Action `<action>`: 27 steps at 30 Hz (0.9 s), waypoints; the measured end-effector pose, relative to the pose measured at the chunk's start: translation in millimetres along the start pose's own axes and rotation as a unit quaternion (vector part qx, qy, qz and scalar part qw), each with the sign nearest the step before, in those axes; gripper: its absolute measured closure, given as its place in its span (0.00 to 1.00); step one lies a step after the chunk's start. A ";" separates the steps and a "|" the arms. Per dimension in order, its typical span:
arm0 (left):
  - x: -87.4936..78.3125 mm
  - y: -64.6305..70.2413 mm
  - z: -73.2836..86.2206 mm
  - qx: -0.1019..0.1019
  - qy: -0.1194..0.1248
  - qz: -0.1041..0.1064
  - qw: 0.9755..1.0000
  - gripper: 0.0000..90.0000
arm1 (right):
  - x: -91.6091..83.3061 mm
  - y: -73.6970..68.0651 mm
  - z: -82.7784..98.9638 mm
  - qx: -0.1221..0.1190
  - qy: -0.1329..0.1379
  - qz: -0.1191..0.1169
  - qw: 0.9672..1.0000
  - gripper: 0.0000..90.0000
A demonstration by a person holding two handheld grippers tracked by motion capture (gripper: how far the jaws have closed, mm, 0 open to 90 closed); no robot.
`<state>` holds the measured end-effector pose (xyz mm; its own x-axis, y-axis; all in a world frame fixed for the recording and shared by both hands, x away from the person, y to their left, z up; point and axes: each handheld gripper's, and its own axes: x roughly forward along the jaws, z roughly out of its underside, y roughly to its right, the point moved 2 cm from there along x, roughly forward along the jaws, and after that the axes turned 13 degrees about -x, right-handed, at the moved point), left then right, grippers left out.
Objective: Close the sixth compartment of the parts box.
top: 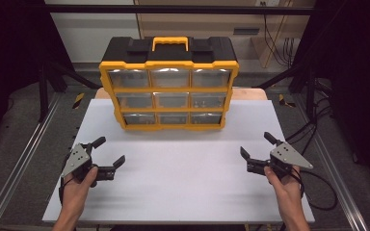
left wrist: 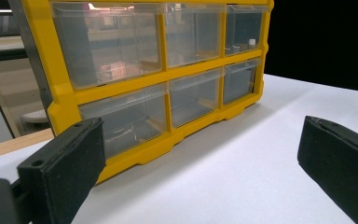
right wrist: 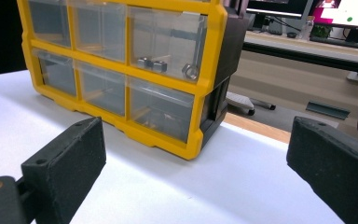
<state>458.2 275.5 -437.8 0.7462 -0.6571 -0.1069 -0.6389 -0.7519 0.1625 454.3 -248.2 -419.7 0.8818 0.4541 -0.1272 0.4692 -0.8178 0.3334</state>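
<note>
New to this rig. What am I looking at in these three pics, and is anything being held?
No robot here: a person holds a two-jaw gripper in each hand. The high view looks down on the table; the left gripper and right gripper sit near its front corners. The other two pictures come from cameras riding on the grippers, looking past their own black jaws. At the back stands a yellow drawer organizer with clear drawers; some metal nuts lie in one. Both grippers are open, holding nothing.
</note>
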 end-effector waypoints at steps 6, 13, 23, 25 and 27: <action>-0.3 0.4 0.1 -0.003 0.004 0.005 1.000 0.01 | 2.5 -3.3 8.3 -0.009 -0.002 -0.003 1.000 0.06; -0.2 -0.5 1.4 0.000 0.005 -0.004 1.000 0.01 | 5.3 -5.9 18.0 -0.008 -0.007 -0.010 1.000 0.05; 3.7 0.0 6.4 -0.003 -0.007 0.001 1.000 0.01 | 8.5 -13.4 29.6 -0.002 0.000 -0.027 1.000 0.05; 5.4 0.6 7.6 -0.003 -0.009 0.003 1.000 0.01 | 8.7 -16.2 29.8 -0.003 0.002 -0.032 0.999 0.05; 6.5 1.2 8.0 -0.002 -0.011 0.005 1.000 0.01 | 9.3 -19.1 30.1 -0.007 0.006 -0.038 0.999 0.05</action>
<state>460.7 270.0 -446.1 0.7354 -0.6659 -0.1259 -0.6458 -0.7449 0.1678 455.0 -238.9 -455.3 0.8429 0.5191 -0.1417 0.5342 -0.7758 0.3359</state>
